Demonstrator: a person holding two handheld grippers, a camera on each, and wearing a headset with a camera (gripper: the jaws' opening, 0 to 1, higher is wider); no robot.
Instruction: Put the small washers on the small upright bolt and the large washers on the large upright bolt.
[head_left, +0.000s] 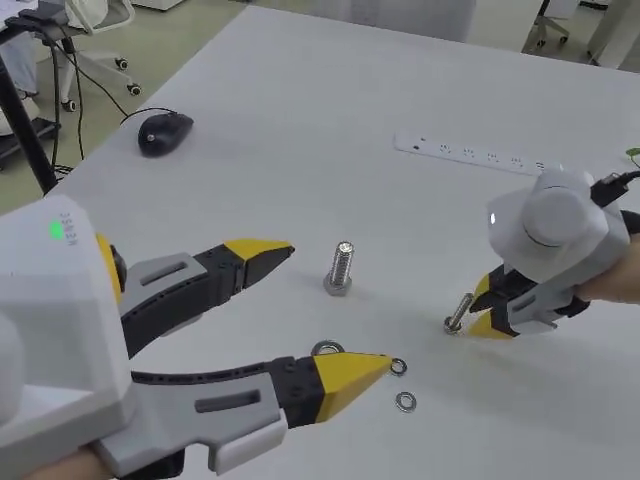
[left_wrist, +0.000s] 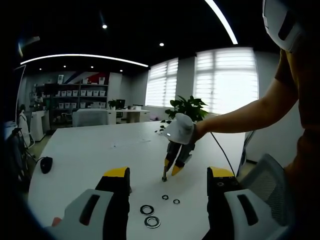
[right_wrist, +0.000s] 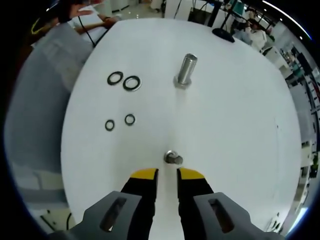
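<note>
Holding left gripper (head_left: 315, 310) at seven o'clock of the white table (head_left: 300, 120), jaws spread wide, gripping nothing. Lying flat by its nearer jaw tip, around six o'clock: two large washers (right_wrist: 132, 83) side by side and two small washers (head_left: 405, 401), apart from both bolts. Standing at centre: large bolt (head_left: 340, 268). Standing at four o'clock: small bolt (head_left: 458, 313), just ahead of right gripper (head_left: 485, 308), jaws drawn near together, narrow gap, nothing pinched.

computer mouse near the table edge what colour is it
The computer mouse is black, best seen in the head view.
</note>
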